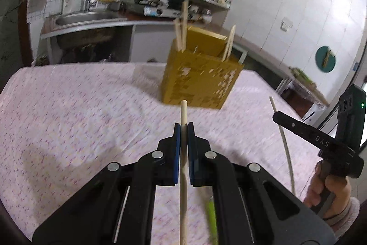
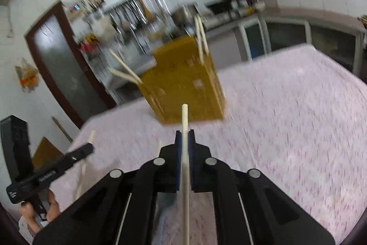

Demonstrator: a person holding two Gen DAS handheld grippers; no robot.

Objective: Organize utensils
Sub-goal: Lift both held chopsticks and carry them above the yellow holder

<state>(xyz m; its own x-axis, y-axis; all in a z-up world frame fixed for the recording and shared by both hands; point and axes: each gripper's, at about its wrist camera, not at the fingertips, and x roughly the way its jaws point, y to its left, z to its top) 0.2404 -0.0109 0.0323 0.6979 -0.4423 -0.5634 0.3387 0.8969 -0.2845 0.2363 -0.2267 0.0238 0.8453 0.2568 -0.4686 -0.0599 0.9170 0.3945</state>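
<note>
The left gripper [image 1: 184,124], black with blue pads, is pinching a light wooden chopstick [image 1: 183,167] between its two fingers; the stick runs along the fingers and its blunt end comes out a little in front of the tips. The right gripper [image 2: 184,132], of the same black and blue build, is pinching a pale whitish chopstick [image 2: 185,164] in the same way, with the end reaching past its tips. In front of both grippers stands a mustard-yellow perforated utensil holder [image 1: 199,82] of box shape, on a table covered with a pink patterned cloth [image 1: 80,111]. Several wooden chopsticks [image 1: 182,26] already stand in this holder, some at its left corner and some at its right one, leaning outward. Neither held chopstick touches the holder; both are above the cloth, near the holder's front side. In the left wrist view the right gripper appears at the right edge, and its pale chopstick curves upward past it. A green object [image 1: 212,217] lies on the cloth under the left gripper, but it is too hidden to name. The right wrist view is blurred, so the holder's compartments cannot be told there.
</note>
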